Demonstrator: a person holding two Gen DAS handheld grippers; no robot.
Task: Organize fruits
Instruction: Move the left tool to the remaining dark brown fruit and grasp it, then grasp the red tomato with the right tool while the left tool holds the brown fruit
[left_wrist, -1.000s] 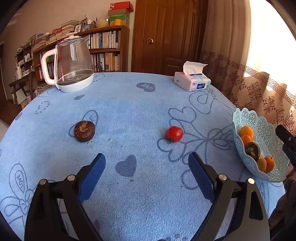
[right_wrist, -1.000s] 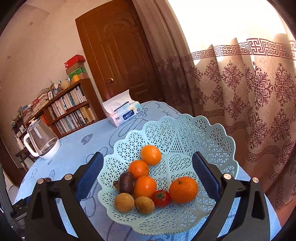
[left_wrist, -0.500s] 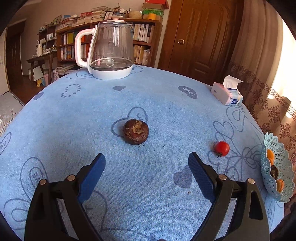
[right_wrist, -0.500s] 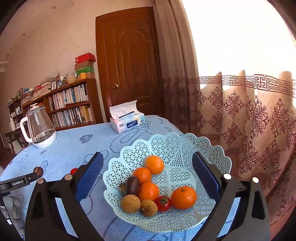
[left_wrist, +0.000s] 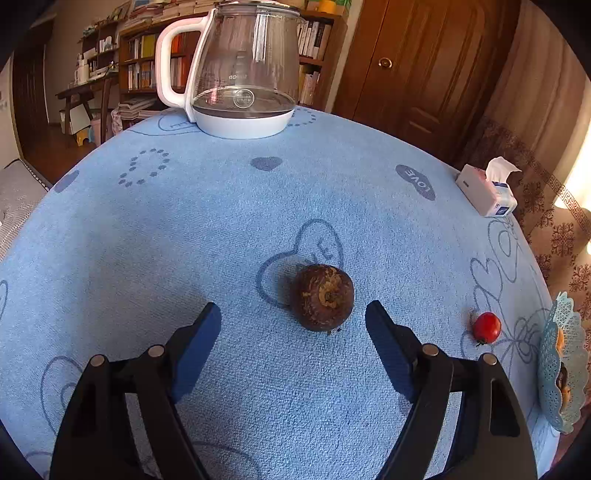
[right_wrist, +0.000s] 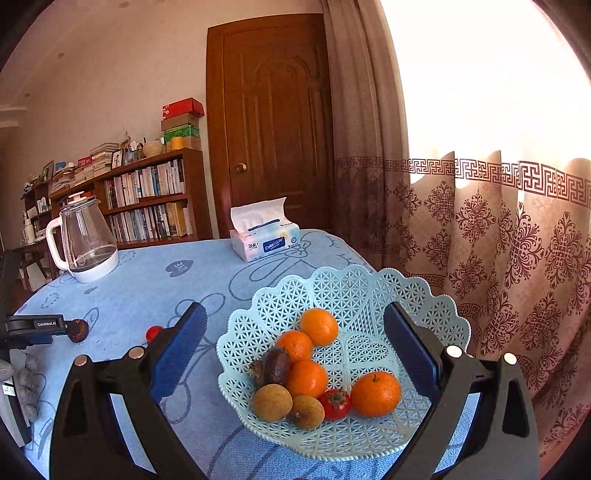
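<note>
A dark brown round fruit (left_wrist: 324, 297) lies on the blue tablecloth (left_wrist: 221, 221). My left gripper (left_wrist: 293, 314) is open and empty, its fingertips just short of the fruit on either side. A small red tomato (left_wrist: 487, 327) lies to the right, near the pale green lattice basket (left_wrist: 561, 373). In the right wrist view the basket (right_wrist: 354, 288) holds several oranges (right_wrist: 375, 393), a tomato, two tan fruits and a dark fruit. My right gripper (right_wrist: 293, 325) is open and empty above the basket. The brown fruit (right_wrist: 78, 329) and the left gripper show at far left.
A glass kettle (left_wrist: 240, 70) stands at the table's far side. A tissue box (left_wrist: 487, 192) sits at the far right edge. Behind are a bookshelf (right_wrist: 147, 199), a wooden door (right_wrist: 273, 122) and a patterned curtain (right_wrist: 498, 240) close to the basket.
My left gripper has swung left from the tomato and moved in on the brown fruit, which now lies just ahead between its fingertips. The right gripper has tilted up and stays over the basket.
</note>
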